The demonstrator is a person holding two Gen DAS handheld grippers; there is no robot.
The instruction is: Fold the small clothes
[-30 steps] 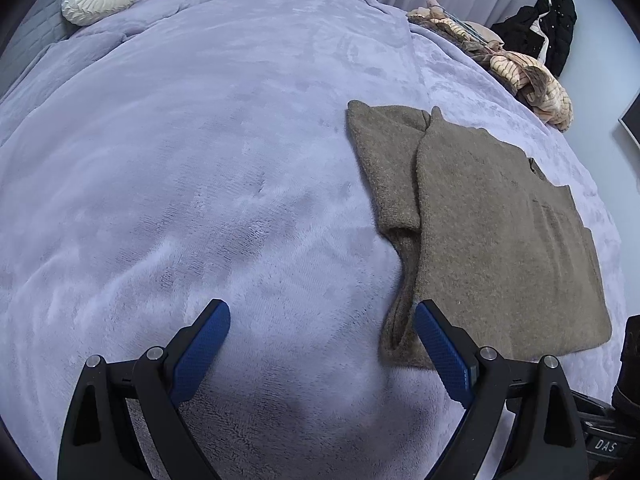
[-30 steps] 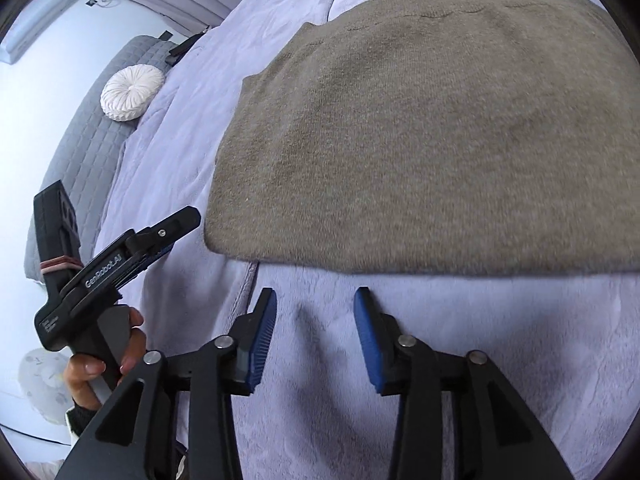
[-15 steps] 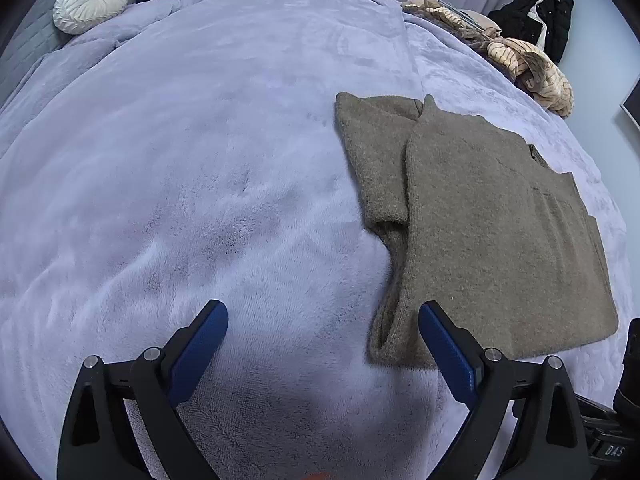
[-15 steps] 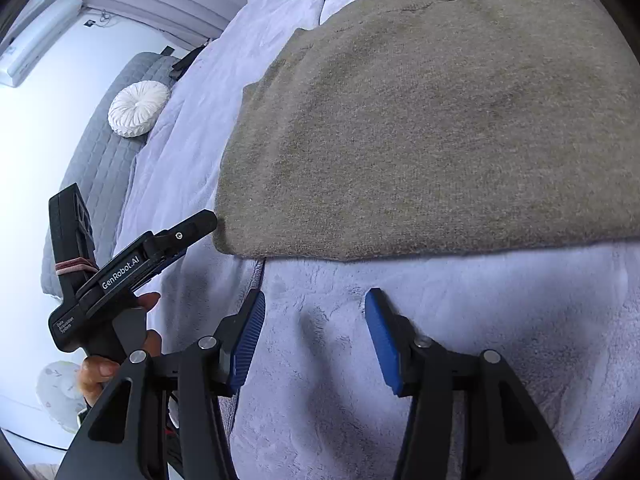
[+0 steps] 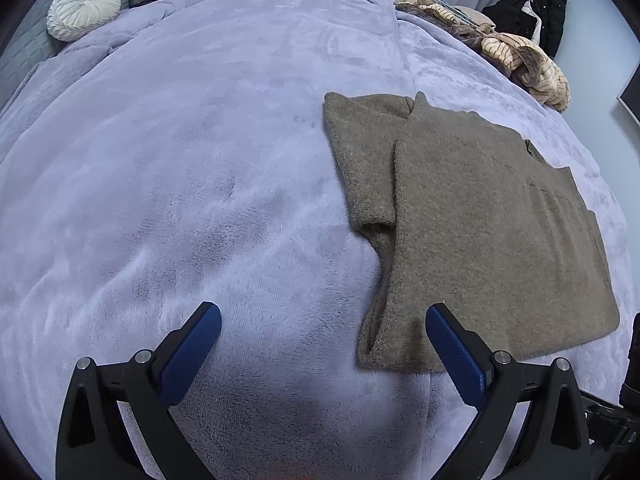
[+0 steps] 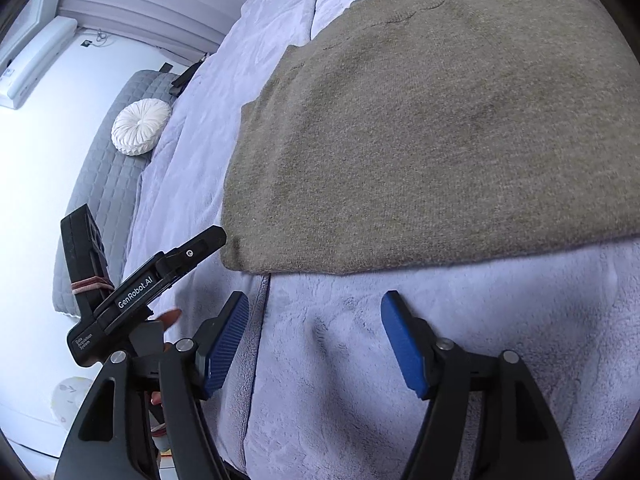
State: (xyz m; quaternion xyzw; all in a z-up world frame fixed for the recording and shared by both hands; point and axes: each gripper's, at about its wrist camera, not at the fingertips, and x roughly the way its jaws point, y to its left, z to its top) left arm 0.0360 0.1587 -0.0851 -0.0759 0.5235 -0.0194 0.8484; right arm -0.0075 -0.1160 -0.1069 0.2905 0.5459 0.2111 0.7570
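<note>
A brown knitted sweater (image 5: 480, 232) lies partly folded on the lavender bed blanket (image 5: 180, 184), one sleeve folded under at its left side. My left gripper (image 5: 324, 328) is open and empty, above the blanket just left of the sweater's near corner. In the right wrist view the sweater (image 6: 440, 120) fills the upper part. My right gripper (image 6: 316, 320) is open and empty, above the blanket just in front of the sweater's near hem. The left gripper's body (image 6: 140, 296) shows at the left of that view.
A white round cushion (image 5: 82, 8) lies at the bed's far left by a grey quilted headboard (image 6: 104, 184). A heap of striped clothes (image 5: 520, 60) lies at the far right edge. A black coat (image 5: 540, 4) hangs behind it. The bed edge (image 6: 256, 344) runs below my right gripper.
My right gripper has opened wider and drawn back a little from the sweater's hem. My left gripper has stayed open and pulled back slightly.
</note>
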